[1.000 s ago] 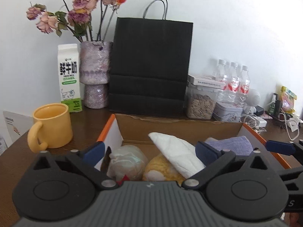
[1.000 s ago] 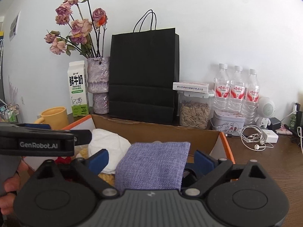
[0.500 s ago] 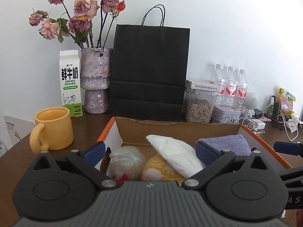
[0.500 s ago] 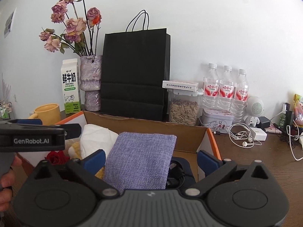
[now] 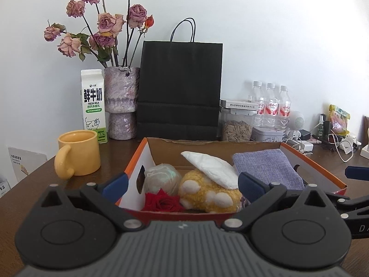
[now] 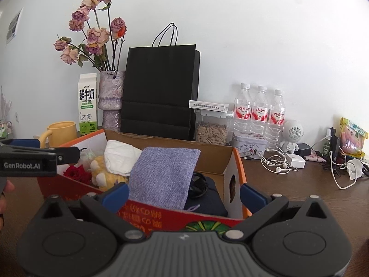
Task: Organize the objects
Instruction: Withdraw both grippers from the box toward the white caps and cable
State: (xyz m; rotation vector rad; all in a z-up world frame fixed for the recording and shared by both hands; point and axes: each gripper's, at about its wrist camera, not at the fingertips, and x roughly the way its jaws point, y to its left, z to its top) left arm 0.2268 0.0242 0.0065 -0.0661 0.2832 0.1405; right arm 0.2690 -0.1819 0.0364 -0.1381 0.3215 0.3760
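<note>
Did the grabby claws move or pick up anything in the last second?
Both backed away from the box: its red front wall now shows. The left gripper and right gripper stayed open and empty. The purple cloth, yellow plush and mug stayed put.

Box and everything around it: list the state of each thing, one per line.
Box: open, filled.
Purple cloth: leaning on the items in the box.
Plush: in the box, under a white cloth.
Mug: upright, beside the box.
Milk carton: upright, closed.
Bag: standing.
Bottles: capped.
Left gripper: jaws open, empty.
Right gripper: jaws open, empty.
</note>
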